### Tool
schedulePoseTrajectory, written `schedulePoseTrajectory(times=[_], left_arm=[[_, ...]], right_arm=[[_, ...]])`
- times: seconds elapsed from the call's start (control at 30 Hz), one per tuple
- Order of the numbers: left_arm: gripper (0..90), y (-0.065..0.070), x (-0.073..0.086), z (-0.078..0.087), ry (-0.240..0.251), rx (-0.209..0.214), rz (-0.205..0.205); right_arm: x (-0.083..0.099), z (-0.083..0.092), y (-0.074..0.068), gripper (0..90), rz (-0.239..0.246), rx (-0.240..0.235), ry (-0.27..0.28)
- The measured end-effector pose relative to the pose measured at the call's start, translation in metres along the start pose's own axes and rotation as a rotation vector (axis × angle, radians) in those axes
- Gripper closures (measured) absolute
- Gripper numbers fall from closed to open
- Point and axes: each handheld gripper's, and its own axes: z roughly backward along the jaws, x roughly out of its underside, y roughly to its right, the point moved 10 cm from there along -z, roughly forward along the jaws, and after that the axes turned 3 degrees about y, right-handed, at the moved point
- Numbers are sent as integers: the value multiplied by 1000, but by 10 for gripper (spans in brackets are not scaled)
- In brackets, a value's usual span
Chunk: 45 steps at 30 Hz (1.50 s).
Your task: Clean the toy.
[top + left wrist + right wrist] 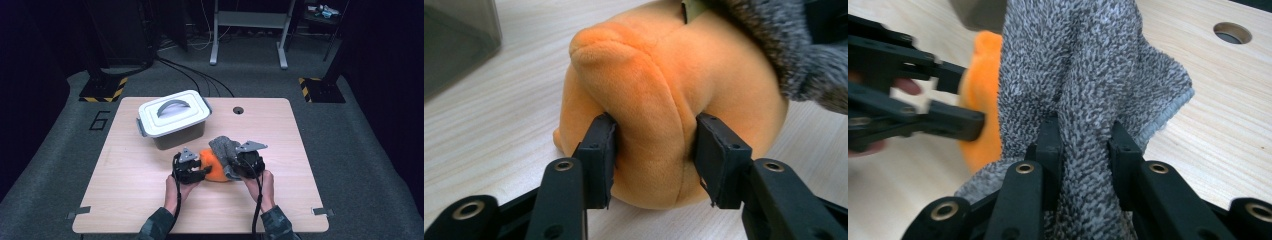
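Observation:
An orange plush toy (215,167) lies on the wooden table (140,200) in front of the person. My left gripper (202,172) is shut on its left side; in the left gripper view both pads press into a bulge of the plush (649,100). A grey knitted cloth (224,149) is draped over the toy's right side. My right gripper (232,167) is shut on a fold of this cloth (1083,65), lifted a little off the table. In the right gripper view the left gripper (958,100) pinches the plush (980,100) at the left.
A grey box with a white handled lid (172,120) stands just behind the toy, and its wall (454,45) shows at the left gripper view's top left. A round cable hole (238,110) sits near the table's far edge. Bare wood lies to the right and front.

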Motion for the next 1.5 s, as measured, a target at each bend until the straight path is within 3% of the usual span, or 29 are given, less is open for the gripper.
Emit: schedulePoseTrajectory(times=[0.07, 0.17, 0.23, 0.27, 0.33, 0.4, 0.43, 0.5, 0.6, 0.67, 0.77, 0.83, 0.9, 1.0, 1.1, 1.17, 1.33, 1.43, 1.5], left_arm=[[414, -1, -2, 3, 32, -25, 1], [321, 2, -3, 8, 61, -20, -17], [295, 7, 0, 7, 56, 4, -34], [294, 7, 5, 4, 27, -5, -56], [275, 10, 10, -1, 24, 18, -51], [277, 12, 13, -7, 9, 16, -73], [297, 13, 12, -8, 15, 13, -75], [425, 15, 9, -9, 27, -2, -97], [608, 13, 6, -9, 29, -19, -81], [662, 12, 5, -7, 18, -29, -69], [699, 13, 5, -5, 11, -22, -60], [710, 17, 4, -3, 9, -13, -64], [719, 21, 3, -3, 5, -8, -56], [736, 21, 6, -2, -3, 3, -23], [747, 19, 6, -1, -4, 21, -15], [747, 19, 6, -2, -4, 17, -36], [745, 19, 7, -4, -4, 30, -21], [742, 19, 6, -4, -5, 33, -20], [716, 17, 6, -5, -6, 31, -27]], right_arm=[[3, -4, 4, 730, -21, 5, -9], [6, -3, 11, 731, -19, 20, -14], [7, -3, 15, 731, -30, 22, -12], [8, -3, 17, 731, -42, 25, -15], [9, -4, 21, 731, -48, 28, -9], [9, -5, 22, 731, -51, 29, -6], [9, -5, 22, 730, -52, 28, -8], [8, -5, 24, 730, -45, 41, -5], [3, -4, 24, 730, -52, 52, 9], [-3, 0, 20, 730, -31, 69, 22], [-15, 7, 8, 730, 18, 66, 47], [-23, 10, -6, 730, 38, 41, 54], [-29, 8, -21, 730, 91, 25, 53], [-26, 0, -30, 733, 134, 55, 16], [-22, -4, -21, 736, 122, 73, 11], [-17, -5, -6, 738, 86, 74, 12], [2, -7, 27, 737, -13, 96, -6], [10, -9, 38, 737, -57, 93, -20], [12, -9, 41, 736, -52, 94, -26]])
